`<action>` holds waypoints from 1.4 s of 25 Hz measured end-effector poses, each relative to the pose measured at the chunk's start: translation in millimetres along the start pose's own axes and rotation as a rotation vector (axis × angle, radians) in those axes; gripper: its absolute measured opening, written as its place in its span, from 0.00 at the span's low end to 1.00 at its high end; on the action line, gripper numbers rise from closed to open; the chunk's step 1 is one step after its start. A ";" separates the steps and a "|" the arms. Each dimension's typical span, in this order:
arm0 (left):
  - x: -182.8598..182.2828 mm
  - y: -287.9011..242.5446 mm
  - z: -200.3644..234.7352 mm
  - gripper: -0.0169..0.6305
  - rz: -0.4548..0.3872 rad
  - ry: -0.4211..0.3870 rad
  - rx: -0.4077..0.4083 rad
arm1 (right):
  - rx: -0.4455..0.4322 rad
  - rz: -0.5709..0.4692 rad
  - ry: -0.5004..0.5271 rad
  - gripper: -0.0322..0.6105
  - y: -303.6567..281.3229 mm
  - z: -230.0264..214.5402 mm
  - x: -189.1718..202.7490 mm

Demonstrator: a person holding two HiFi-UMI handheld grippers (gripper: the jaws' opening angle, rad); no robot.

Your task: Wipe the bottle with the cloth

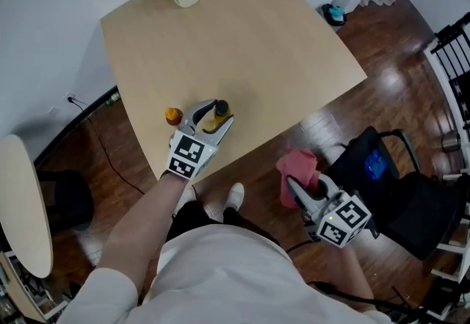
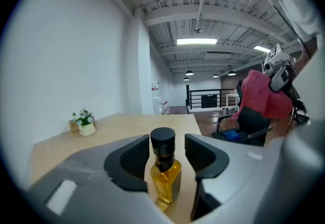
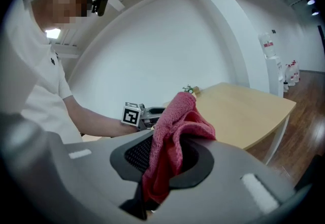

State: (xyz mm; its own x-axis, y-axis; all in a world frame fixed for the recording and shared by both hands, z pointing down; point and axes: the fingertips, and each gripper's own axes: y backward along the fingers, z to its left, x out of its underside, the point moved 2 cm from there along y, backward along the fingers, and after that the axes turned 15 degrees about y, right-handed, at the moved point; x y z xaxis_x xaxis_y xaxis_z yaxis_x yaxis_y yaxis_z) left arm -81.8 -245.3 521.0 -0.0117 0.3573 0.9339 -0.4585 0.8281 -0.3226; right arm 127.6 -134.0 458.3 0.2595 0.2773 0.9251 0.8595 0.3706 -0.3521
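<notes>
My left tongs [image 2: 163, 153] stand spread around the upright, black-capped bottle [image 2: 165, 181] of yellow liquid near the desk [image 1: 242, 36] edge, pads clear of it. My right tongs [image 3: 163, 161], beside the desk, pinch the red cloth [image 3: 175, 134].

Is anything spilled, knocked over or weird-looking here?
Nothing stands out. The bottle stands upright and capped on the table, between the open jaws of the left gripper; no spill shows. The right gripper clamps the pink cloth beside the table.

Glossy clear bottle [image 2: 167, 182] — matt cap [image 2: 162, 139], nubby terry cloth [image 3: 170, 141], smooth wood table [image 1: 242, 29]
</notes>
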 end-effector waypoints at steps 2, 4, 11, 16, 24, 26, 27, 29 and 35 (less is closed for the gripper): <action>-7.2 28.0 -5.0 0.38 -0.020 -0.001 -0.004 | -0.022 -0.007 0.041 0.17 -11.4 8.3 -3.9; -13.3 64.8 -12.3 0.38 -0.038 -0.003 -0.005 | -0.039 -0.018 0.067 0.17 -20.0 18.7 -8.0; 16.7 211.5 -58.0 0.34 0.028 -0.037 0.095 | -0.001 -0.017 0.119 0.17 -16.7 89.5 -6.1; 44.5 318.6 -54.5 0.33 0.021 0.043 0.145 | 0.088 -0.026 0.107 0.17 -7.8 174.6 -2.5; 73.8 447.7 -70.7 0.28 0.026 0.114 0.307 | 0.208 -0.010 0.065 0.17 21.8 351.6 21.8; 73.2 465.6 -84.6 0.28 0.007 0.065 0.338 | 0.218 -0.003 0.069 0.17 35.0 380.7 28.0; 72.1 473.6 -91.5 0.28 -0.006 0.032 0.348 | 0.227 -0.008 0.067 0.17 40.8 390.6 30.2; 70.5 488.6 -106.1 0.27 -0.035 -0.003 0.361 | 0.249 -0.035 0.053 0.17 53.0 406.0 32.6; 72.0 540.9 -161.2 0.23 -0.099 0.052 0.385 | 0.273 -0.032 0.199 0.17 103.7 461.5 39.0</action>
State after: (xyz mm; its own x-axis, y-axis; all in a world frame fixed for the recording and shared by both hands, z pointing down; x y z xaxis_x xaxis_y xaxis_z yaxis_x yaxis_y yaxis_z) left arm -187.3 298.0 389.0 0.0893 0.3135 0.9454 -0.7546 0.6408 -0.1412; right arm 23.6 324.4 392.3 0.3383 0.0930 0.9364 0.7260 0.6073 -0.3226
